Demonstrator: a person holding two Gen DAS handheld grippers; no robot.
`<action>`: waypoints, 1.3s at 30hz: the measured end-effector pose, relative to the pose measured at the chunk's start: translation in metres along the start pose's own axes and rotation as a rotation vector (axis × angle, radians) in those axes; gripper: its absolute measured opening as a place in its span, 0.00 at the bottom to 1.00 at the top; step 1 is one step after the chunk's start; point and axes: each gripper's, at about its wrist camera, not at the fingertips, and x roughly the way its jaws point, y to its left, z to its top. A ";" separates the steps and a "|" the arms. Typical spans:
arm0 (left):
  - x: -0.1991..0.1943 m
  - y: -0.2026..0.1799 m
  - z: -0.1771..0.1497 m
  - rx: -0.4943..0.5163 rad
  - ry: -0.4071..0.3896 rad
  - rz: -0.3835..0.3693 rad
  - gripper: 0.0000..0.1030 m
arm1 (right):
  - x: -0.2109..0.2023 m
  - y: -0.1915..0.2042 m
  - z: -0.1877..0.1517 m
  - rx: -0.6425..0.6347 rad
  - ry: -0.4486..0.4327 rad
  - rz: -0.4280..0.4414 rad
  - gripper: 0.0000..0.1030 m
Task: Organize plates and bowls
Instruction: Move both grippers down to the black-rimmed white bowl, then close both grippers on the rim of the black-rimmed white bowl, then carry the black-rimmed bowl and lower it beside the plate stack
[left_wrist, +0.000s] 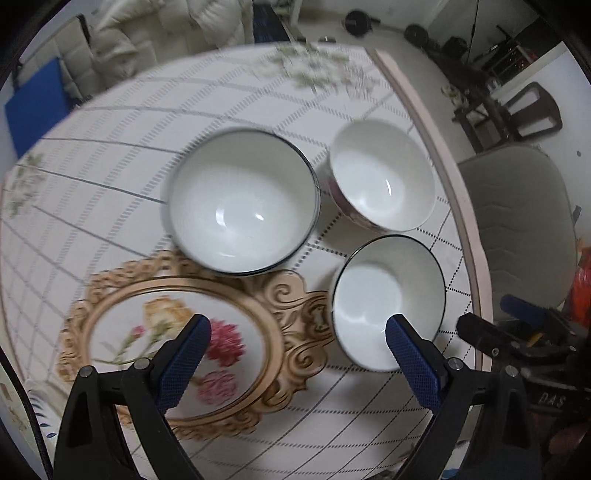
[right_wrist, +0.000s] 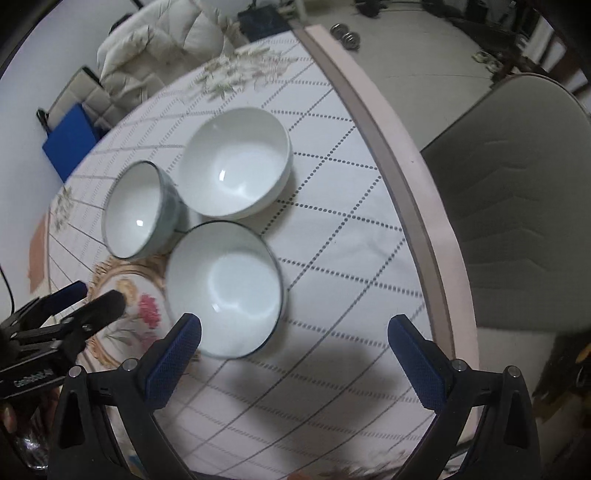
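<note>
Three bowls clustered on a round table (left_wrist: 424, 110) under a checked cloth (left_wrist: 110, 155), right of centre, near the pink rim.

Left wrist view: dark-rimmed bowl (left_wrist: 242, 201) biggest in frame, upright, empty, its near edge overlapping a gold-framed floral print (left_wrist: 177, 343) on the cloth. Patterned bowl (left_wrist: 382, 173) just beside it to the right, tilted toward the camera; touching or a hair apart, cannot tell. Third bowl (left_wrist: 388, 295), thin dark rim, nearest the camera, close below the patterned one. Left gripper (left_wrist: 297, 334) above the table, jaws spread wide, nothing between them; right blue pad (left_wrist: 412, 362) overlapping the near edge of the third bowl in the picture, contact unclear. Motion blur across cloth and bowls.

Right wrist view: same trio from the other side. Third bowl (right_wrist: 223, 288) nearest, dark-rimmed bowl (right_wrist: 142, 210) to its left and tilted, patterned bowl (right_wrist: 234, 162) behind. Right gripper (right_wrist: 293, 328) also spread wide and empty, left pad (right_wrist: 173, 362) just by the third bowl's rim, a shadow on the cloth beneath. Left gripper (right_wrist: 88, 299) visible at the left edge, over the floral print (right_wrist: 136, 310). Grey chair (right_wrist: 517, 192) past the table edge.
</note>
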 end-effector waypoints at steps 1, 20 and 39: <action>0.009 -0.002 0.003 0.002 0.020 -0.012 0.86 | 0.006 0.000 0.002 -0.015 0.009 0.006 0.97; 0.064 -0.018 0.004 0.012 0.137 -0.113 0.22 | 0.114 0.002 0.032 -0.079 0.197 0.204 0.17; 0.001 0.051 -0.047 -0.041 0.054 -0.101 0.22 | 0.079 0.074 -0.018 -0.169 0.165 0.250 0.16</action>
